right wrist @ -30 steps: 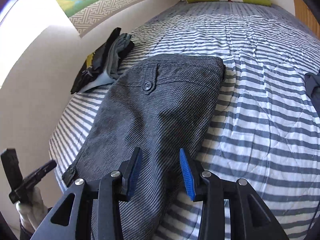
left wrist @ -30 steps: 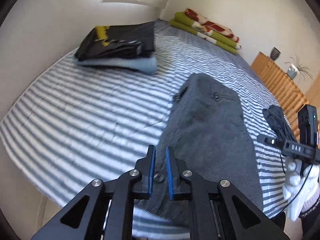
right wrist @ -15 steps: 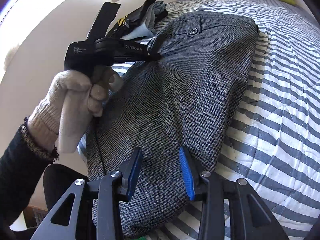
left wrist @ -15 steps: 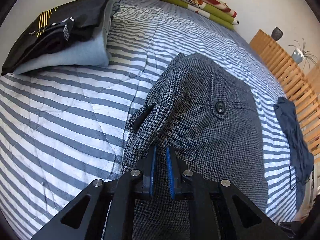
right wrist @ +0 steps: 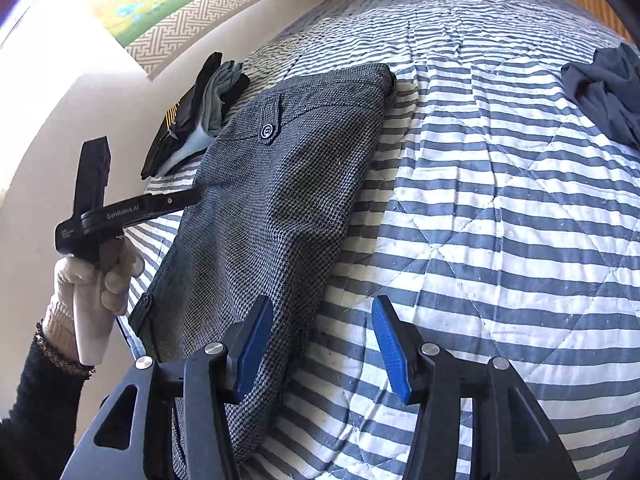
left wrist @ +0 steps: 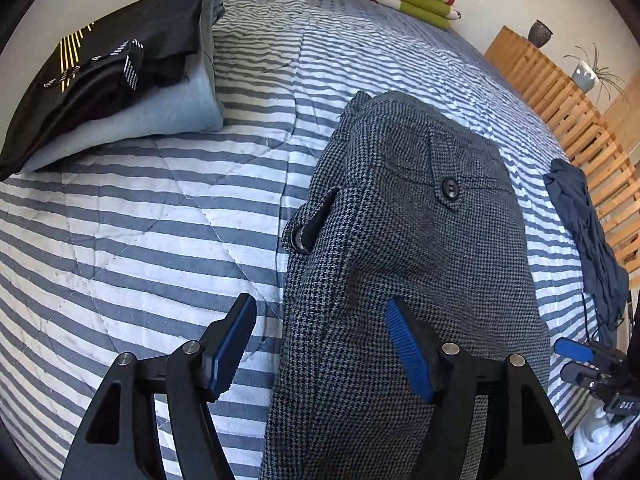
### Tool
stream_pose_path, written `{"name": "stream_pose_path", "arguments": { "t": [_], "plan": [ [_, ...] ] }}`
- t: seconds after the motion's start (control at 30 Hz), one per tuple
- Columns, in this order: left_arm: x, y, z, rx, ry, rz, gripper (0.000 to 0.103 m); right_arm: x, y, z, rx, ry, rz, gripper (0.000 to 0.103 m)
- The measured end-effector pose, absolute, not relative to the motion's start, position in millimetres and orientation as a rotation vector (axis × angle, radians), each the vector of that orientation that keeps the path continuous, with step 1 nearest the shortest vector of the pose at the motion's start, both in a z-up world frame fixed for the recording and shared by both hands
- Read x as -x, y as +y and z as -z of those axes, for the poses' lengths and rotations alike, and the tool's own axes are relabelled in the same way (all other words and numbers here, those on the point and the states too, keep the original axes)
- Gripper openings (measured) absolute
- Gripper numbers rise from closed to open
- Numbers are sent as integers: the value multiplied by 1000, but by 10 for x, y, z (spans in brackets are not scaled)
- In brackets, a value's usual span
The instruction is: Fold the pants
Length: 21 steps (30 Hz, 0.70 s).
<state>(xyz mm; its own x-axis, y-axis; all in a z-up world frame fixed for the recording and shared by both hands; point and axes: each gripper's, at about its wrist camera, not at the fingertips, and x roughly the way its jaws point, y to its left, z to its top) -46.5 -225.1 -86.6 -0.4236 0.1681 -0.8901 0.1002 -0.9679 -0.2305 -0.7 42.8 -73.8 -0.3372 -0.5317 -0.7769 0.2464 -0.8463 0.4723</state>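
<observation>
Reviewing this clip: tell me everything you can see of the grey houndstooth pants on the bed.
The pants are grey-black houndstooth, seemingly woven, lying folded lengthwise on the striped quilt. A buttoned back pocket flap faces up; a waistband tab with a button sticks out at one edge. The left gripper, jaws opening, straddles one long edge without pressing it; the right gripper, also opening, sits at the opposite edge.

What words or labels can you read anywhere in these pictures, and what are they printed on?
"GenRobot.AI": on the arm of the left gripper, right wrist view.
"DAS": on the body of the right gripper, left wrist view.
Small print near the left gripper's handle: too small to read.
Yellow lines on the black garment: a graphic, not letters.
</observation>
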Motion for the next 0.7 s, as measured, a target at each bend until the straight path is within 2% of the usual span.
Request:
{"name": "stream_pose_path", "arguments": {
  "t": [0.07, 0.23, 0.47, 0.5, 0.57, 0.6, 0.7],
  "plan": [
    [490, -2281, 945, 1682, -394, -2573, 71, 100, 434, 819, -1445, -419, 2175, 48],
    [514, -2418, 1048, 1674, -474, -2547, 60, 315, 353, 993, -1503, -522, 2139, 48],
    [518, -2418, 1048, 1649, -463, -2530, 58, 354, 353, 1121, -1511, -632, 2067, 49],
    [527, -2418, 1053, 1645, -464, -2528, 55, 358, 337, 1136, -1517, -635, 2059, 49],
    [486, -2410, 1028, 1625, -482, -2510, 44, 378, 280, 1180, -1521, -630, 2047, 48],
    [482, -2409, 1037, 1618, -512, -2481, 32, 380, 260, 1185, -1509, -630, 2047, 48],
    [479, -2360, 1050, 1607, -487, -2493, 27, 406, 191, 1221, -1502, -623, 2015, 36]
  ]
}}
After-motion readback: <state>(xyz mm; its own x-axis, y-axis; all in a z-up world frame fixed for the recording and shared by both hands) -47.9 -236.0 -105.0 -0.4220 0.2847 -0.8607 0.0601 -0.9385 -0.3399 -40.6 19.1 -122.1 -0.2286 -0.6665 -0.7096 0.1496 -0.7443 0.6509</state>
